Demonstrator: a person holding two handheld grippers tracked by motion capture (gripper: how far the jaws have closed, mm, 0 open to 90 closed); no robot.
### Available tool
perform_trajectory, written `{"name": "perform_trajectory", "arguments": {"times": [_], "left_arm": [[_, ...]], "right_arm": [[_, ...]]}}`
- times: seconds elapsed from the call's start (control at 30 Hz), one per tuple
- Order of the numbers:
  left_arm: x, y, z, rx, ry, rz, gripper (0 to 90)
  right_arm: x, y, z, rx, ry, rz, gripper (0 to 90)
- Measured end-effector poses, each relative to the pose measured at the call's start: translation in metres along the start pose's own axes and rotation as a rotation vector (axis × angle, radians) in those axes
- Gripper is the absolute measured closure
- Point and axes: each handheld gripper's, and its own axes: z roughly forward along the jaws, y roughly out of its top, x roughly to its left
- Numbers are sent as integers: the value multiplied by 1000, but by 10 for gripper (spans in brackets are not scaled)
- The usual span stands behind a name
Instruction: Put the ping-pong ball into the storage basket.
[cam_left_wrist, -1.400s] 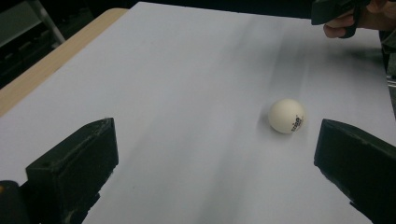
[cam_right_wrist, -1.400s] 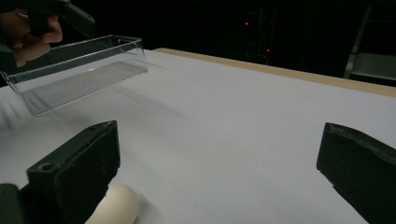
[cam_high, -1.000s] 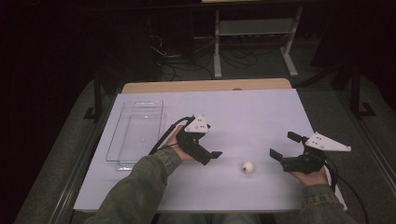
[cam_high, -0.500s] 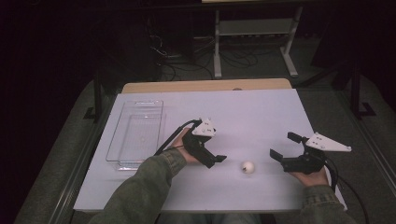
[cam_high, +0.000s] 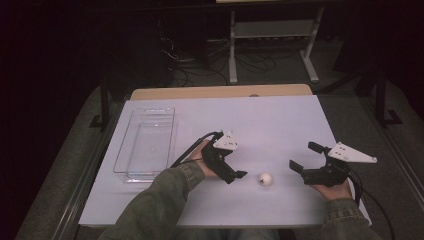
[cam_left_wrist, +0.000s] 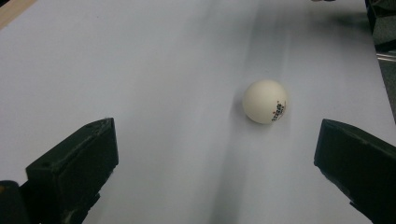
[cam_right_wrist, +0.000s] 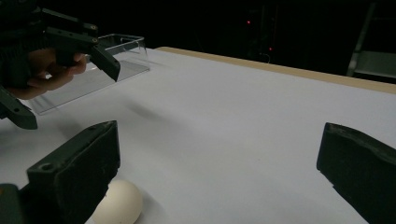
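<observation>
**benchrat:** So why are the left tongs (cam_high: 239, 176) sitting that low and angled at the ball (cam_high: 265, 179)? Looks to me like a lineup for a pinch. In the left gripper view the jaws stand wide apart, nothing between them, and the ball (cam_left_wrist: 265, 101) lies just ahead of them, nearer the right-hand jaw than the middle. I'd guess a small shift sideways is needed before closing (round thing, it'll squirt off if one jaw touches first).

**pingpongfan:** Agreed. The right tongs (cam_high: 303, 159) are spread wide too and holding nothing, parked on the far side of the ball from the left ones. Its own view has the ball (cam_right_wrist: 118, 203) right beside its left jaw, low at the frame edge; can't tell if they touch. Maybe it's there as a backstop, just my read.

**benchrat:** Room-wise it's easy. The tabletop (cam_high: 270, 125) is bare ahead of both tongs, plenty of space to swing. The clear tray (cam_high: 146, 142) sits well off behind the left hand's side, near the tabletop's side edge.

**pingpongfan:** Only worry is the near edge: the ball isn't far from it, so a nudge toward the person could roll it off.
</observation>
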Motion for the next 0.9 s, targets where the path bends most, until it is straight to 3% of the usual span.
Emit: {"name": "perform_trajectory", "arguments": {"times": [0.9], "left_arm": [[-12, 15, 35, 83, -82, 63, 0]], "right_arm": [[0, 0, -1, -3, 2, 4, 0]]}}
